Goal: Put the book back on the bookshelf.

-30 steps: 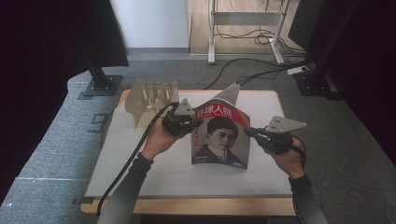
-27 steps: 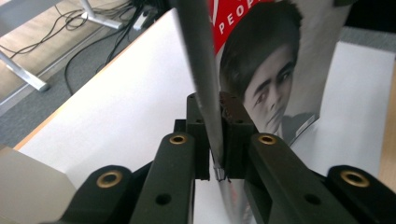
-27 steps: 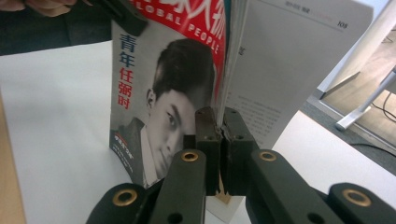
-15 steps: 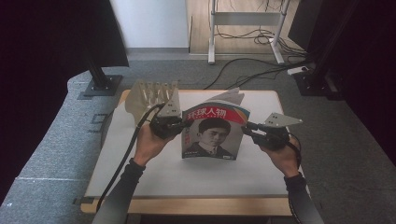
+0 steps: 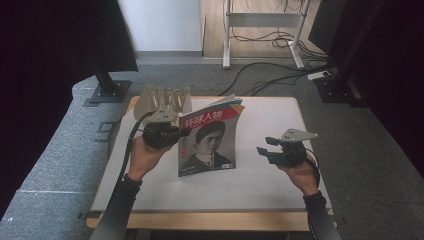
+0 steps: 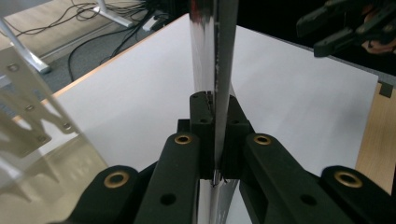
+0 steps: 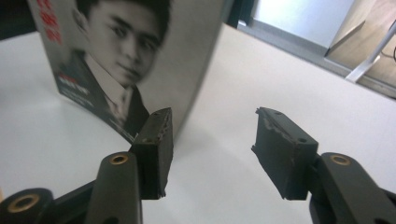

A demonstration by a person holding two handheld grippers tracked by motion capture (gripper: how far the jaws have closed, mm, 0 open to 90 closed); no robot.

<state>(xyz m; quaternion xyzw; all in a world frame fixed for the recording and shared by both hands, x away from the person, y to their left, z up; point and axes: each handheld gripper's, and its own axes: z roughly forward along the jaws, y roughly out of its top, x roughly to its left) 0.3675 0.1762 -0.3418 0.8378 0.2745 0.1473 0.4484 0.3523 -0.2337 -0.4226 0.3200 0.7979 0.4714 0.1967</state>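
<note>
The magazine [image 5: 207,142] stands almost upright on the white table [image 5: 280,180], left of the middle, its cover facing the near edge. The left gripper [image 5: 172,134] is clamped on its left edge and bears it alone. The right gripper [image 5: 263,150] hangs off to the right with jaws spread, holding nothing. The lift looks done; if it is bound for the slotted rack [image 5: 165,100] at the far left, that placing is left.
</note>
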